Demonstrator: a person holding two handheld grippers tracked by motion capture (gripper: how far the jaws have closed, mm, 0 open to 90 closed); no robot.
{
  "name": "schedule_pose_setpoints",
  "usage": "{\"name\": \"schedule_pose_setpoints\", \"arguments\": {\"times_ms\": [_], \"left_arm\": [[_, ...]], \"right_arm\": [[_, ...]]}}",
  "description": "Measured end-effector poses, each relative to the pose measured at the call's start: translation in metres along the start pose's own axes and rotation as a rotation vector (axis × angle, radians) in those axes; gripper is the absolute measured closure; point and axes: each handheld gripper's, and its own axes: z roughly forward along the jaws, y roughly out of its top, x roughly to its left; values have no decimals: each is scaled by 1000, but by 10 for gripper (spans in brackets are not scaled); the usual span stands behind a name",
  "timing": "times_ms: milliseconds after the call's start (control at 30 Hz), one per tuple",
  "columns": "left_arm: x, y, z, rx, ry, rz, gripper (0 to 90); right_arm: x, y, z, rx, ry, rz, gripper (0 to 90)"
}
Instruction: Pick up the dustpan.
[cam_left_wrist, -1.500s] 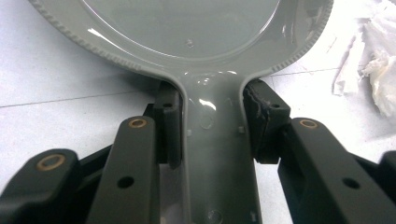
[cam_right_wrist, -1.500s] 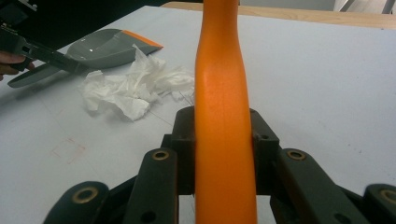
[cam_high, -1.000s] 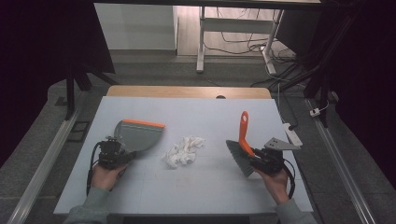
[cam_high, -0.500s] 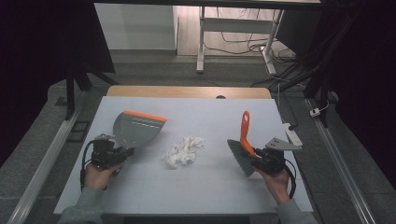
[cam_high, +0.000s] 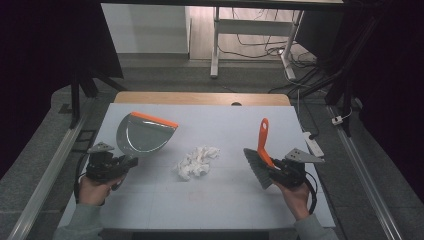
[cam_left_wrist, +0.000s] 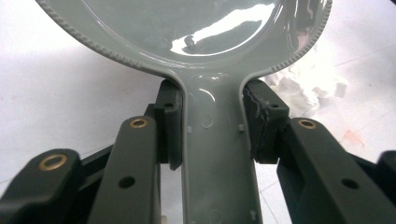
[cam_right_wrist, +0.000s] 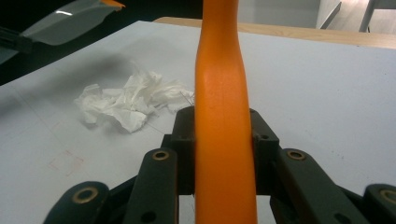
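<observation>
Gripping one grey dustpan (cam_high: 145, 134) by its handle, the left claw (cam_high: 121, 163) has lifted it off the white surface (cam_high: 220, 205) since a second ago; the right claw (cam_high: 272, 170) clamps one orange-handled brush (cam_high: 260, 155), unmoved, one crumpled tissue (cam_high: 196, 161) between them.

A white table (cam_high: 210, 210) with a wooden far edge carries one crumpled tissue (cam_high: 196, 161) mid-surface.

Your right gripper (cam_right_wrist: 223, 140) clamps the orange brush handle (cam_right_wrist: 222, 116) upright between its jaws, crumpled white tissue (cam_right_wrist: 133, 105) lying on the white table (cam_right_wrist: 327, 93) beyond, left.
</observation>
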Motion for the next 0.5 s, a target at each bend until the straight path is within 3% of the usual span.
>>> {"name": "schedule_pose_setpoints", "arguments": {"times_ms": [500], "left_arm": [[1, -2, -13, 2, -40, 70, 616]], "right_arm": [[-4, -1, -2, -6, -9, 3, 694]]}}
